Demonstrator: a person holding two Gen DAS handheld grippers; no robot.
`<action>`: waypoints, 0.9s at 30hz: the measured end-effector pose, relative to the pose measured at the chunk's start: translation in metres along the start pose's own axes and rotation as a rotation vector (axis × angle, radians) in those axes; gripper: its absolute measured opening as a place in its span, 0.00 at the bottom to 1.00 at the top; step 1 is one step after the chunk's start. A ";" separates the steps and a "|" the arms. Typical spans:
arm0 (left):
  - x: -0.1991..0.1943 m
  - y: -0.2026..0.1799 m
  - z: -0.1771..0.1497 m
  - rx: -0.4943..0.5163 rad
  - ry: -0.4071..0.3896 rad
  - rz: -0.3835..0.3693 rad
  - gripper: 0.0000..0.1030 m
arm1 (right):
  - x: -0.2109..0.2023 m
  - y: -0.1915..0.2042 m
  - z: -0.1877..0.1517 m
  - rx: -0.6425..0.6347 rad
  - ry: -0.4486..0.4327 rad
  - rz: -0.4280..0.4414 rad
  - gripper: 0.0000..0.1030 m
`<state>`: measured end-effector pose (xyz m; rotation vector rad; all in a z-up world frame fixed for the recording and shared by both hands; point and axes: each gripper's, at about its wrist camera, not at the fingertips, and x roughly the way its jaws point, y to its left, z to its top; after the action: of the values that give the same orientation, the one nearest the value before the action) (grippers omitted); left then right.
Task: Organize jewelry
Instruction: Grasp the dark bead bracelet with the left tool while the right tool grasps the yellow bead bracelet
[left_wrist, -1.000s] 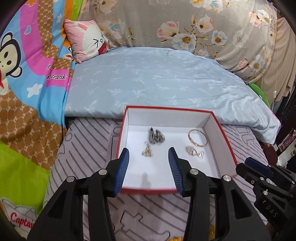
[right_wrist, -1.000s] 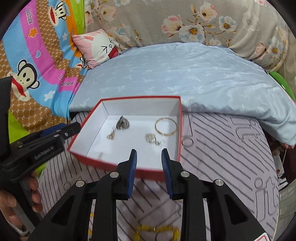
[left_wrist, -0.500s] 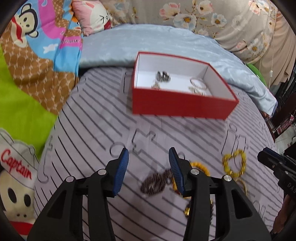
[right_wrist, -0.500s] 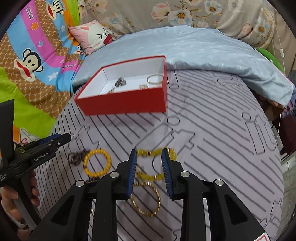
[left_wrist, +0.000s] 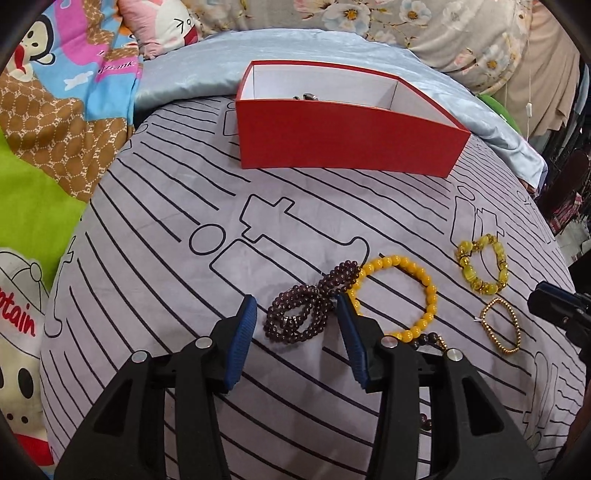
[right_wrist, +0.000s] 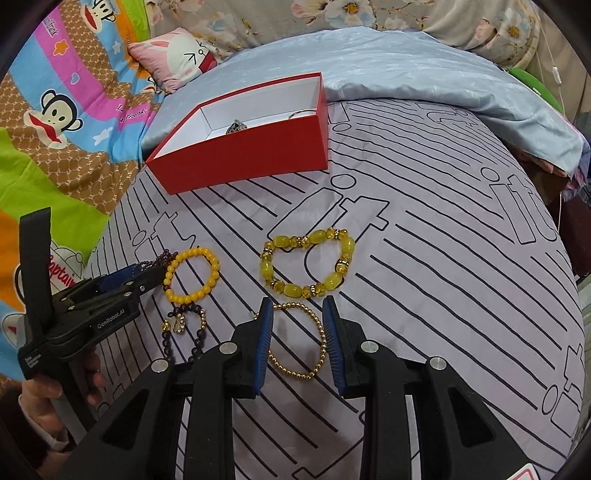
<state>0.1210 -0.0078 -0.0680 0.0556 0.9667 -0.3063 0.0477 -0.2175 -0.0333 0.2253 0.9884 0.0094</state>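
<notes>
While a few small pieces already lie inside the red box (right_wrist: 255, 147) — a dark silvery cluster and a thin ring of metal show over its near wall in the right wrist view — five bracelets are still out on the grey lined bedspread (right_wrist: 443, 295), well short of the box. The dark purple bead bracelet (left_wrist: 306, 306) lies coiled between the fingers of the left gripper (left_wrist: 293, 339), whose jaws stand apart on either side of it without pressing on it. Just beside it, touching at one end, is the orange-yellow bead bracelet (left_wrist: 402, 295); further out lies the chunky yellow bracelet (right_wrist: 306, 264), and near the orange-yellow one a dark bracelet with a gold charm (right_wrist: 184, 328). The thin gold bead bracelet (right_wrist: 299, 339) sits between the blue pads of the right gripper (right_wrist: 299, 343), jaws open and narrower than the left, nothing clamped. By my reading the sorting is partly done: several items boxed, five bracelets left, and both hands look placed for a pick — neither has closed yet. Around the bedspread are a pale blue quilt (left_wrist: 295, 51), a pink cartoon pillow (right_wrist: 177, 59) and a bright cartoon blanket (left_wrist: 44, 92).
</notes>
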 end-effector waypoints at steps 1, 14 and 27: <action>0.000 -0.001 0.000 0.009 -0.007 0.000 0.42 | 0.000 -0.001 0.000 0.005 0.000 0.000 0.27; -0.001 -0.006 -0.003 0.013 -0.026 -0.027 0.18 | 0.002 -0.003 0.002 0.015 0.003 0.001 0.27; -0.024 -0.006 0.001 -0.038 -0.039 -0.043 0.06 | 0.016 -0.013 0.015 0.026 -0.004 -0.025 0.27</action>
<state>0.1075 -0.0087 -0.0476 -0.0056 0.9359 -0.3280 0.0677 -0.2310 -0.0415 0.2364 0.9873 -0.0270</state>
